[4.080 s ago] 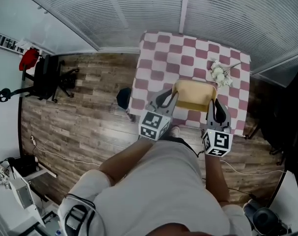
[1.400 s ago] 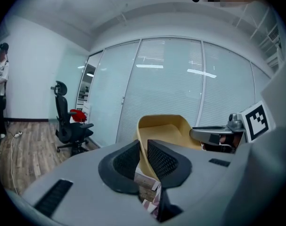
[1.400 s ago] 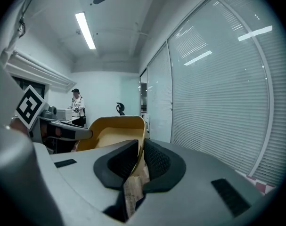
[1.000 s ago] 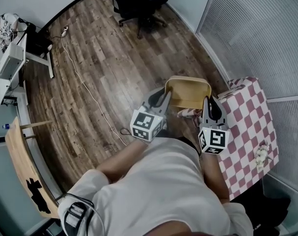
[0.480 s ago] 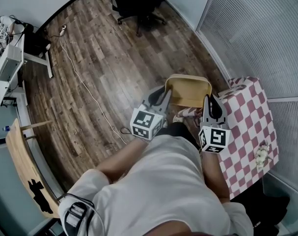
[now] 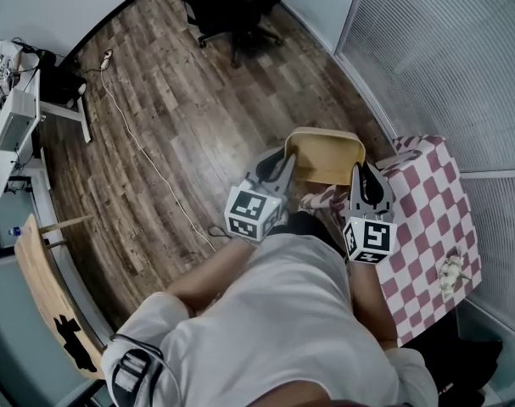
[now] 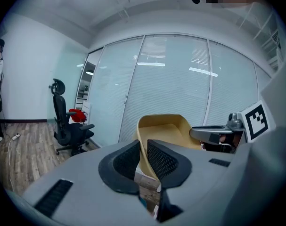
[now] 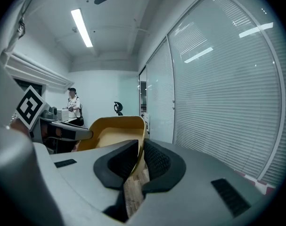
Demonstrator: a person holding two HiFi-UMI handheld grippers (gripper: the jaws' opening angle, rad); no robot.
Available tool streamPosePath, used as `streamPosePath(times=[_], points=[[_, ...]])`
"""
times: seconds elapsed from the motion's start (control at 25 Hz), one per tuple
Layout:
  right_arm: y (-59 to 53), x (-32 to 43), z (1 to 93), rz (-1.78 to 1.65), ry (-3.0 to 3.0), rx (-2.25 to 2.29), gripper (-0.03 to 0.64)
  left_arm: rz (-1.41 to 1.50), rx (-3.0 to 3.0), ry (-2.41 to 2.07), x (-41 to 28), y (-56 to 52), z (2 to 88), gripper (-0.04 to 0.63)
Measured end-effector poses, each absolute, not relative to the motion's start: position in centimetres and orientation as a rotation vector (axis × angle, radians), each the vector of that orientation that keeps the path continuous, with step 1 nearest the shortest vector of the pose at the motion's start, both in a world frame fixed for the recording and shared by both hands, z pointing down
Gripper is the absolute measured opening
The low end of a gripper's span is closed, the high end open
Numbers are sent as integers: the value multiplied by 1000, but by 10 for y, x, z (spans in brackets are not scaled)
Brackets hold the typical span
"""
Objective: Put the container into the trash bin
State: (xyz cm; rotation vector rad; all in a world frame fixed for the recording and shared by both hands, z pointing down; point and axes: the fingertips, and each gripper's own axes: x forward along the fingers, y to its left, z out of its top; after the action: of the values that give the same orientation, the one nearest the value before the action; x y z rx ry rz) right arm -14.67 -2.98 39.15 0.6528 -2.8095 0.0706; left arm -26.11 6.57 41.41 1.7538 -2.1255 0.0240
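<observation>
A tan, shallow container [image 6: 327, 156] hangs in the air over the wooden floor, held between both grippers. My left gripper [image 6: 280, 166] is shut on its left rim and my right gripper [image 6: 363, 179] is shut on its right rim. In the left gripper view the container [image 7: 164, 131] rises past the closed jaws of the left gripper [image 7: 143, 155], with the right gripper's arm beyond it. In the right gripper view the container [image 8: 115, 130] stands ahead of the right gripper [image 8: 141, 160], its wall pinched between the pads. No trash bin shows in any view.
A table with a pink-checked cloth [image 6: 427, 219] stands at the right, with white flowers [image 6: 450, 272] on it. A black office chair [image 6: 232, 2] is at the top, a cable [image 6: 134, 138] trails across the floor, a wooden bench [image 6: 49, 299] lies at the left. Glass walls with blinds [image 6: 444, 66] run along the right.
Since 4.1 s ago the person has turned left, away from the table, with the container lifted off it. In the last second the view has shifted only slightly.
</observation>
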Motion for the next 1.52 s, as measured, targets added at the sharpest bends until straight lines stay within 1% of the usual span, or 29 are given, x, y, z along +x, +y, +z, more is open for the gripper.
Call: streamPosePath(times=[0.4,1.12,1.52], points=[[-79,-157,395,98,-2823,619,60,54,1724,-2134,-269,19,413,74],[-140,-135,411,172,-2779,701,59,94,1754,-2065,-255,-51,426,71],[-155,-151,410,191,-2742,837,60,130,1865,-1979,-279,-79,423,71]])
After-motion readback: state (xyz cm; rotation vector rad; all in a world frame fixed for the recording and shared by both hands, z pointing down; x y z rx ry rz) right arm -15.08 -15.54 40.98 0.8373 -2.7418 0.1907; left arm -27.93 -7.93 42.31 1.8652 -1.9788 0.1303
